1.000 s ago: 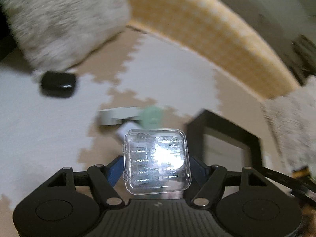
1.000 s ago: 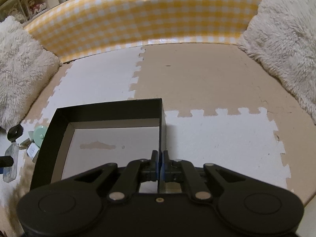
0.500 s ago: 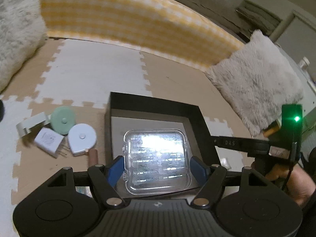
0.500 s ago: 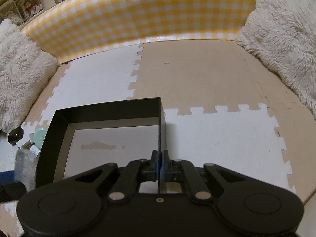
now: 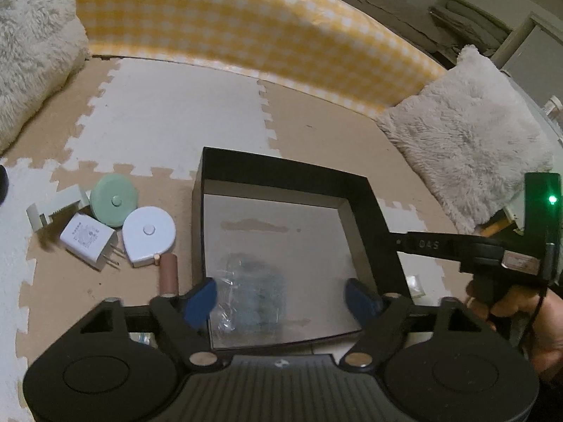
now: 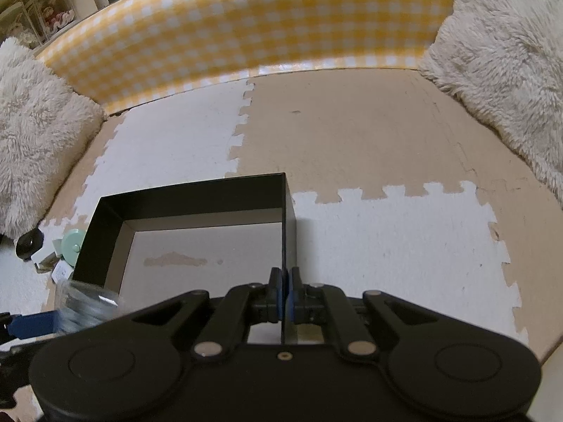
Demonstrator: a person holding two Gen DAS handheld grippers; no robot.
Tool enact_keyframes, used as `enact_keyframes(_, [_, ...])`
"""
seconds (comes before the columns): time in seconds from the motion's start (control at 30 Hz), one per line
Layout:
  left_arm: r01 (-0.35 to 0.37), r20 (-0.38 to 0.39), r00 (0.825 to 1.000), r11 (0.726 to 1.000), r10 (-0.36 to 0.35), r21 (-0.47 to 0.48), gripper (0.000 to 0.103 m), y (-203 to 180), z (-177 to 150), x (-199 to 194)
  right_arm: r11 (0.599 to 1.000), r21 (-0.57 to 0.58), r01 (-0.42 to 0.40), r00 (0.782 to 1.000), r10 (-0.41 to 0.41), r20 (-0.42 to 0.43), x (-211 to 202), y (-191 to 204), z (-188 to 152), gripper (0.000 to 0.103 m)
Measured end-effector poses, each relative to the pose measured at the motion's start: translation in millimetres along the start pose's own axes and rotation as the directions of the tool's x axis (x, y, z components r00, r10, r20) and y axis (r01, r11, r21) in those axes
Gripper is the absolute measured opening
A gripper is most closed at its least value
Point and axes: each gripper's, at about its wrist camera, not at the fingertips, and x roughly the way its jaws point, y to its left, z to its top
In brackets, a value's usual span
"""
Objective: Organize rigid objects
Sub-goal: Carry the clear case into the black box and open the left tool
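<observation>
A black open box sits on the foam mat. My left gripper is open over its near edge, and a clear plastic case, blurred, is loose between the fingers inside the box. My right gripper is shut on the box's right wall; it shows in the left wrist view as a black arm. The clear case also shows blurred in the right wrist view.
Left of the box lie a white round tape measure, a green one, a white charger plug, a white clip and a brown cylinder. Fluffy cushions and a yellow checked wall border the mat.
My left gripper swung right over the box and opened. The clear case has left its fingers and dropped into the box. The right gripper has kept still on the wall.
</observation>
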Motion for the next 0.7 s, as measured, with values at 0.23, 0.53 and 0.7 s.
enact_keyframes(0.23, [-0.007, -0.008, 1.000, 1.000, 0.008, 0.014, 0.094, 2.1, -1.3, -11.7, 1.000, -0.001, 0.004, 1.000, -0.004, -0.006, -0.7, 1.5, 0.1, 0.004])
enact_keyframes(0.53, [-0.062, 0.017, 0.998, 0.997, 0.061, 0.037, 0.103, 20.9, 2.0, -31.6, 1.000, 0.001, 0.003, 1.000, -0.003, -0.013, -1.2, 0.6, 0.5, 0.004])
enact_keyframes(0.7, [-0.102, 0.037, 0.994, 0.993, 0.100, 0.057, 0.103, 37.7, 3.3, -44.1, 1.000, 0.010, -0.001, 1.000, 0.001, -0.012, -1.3, 0.3, 0.2, 0.004])
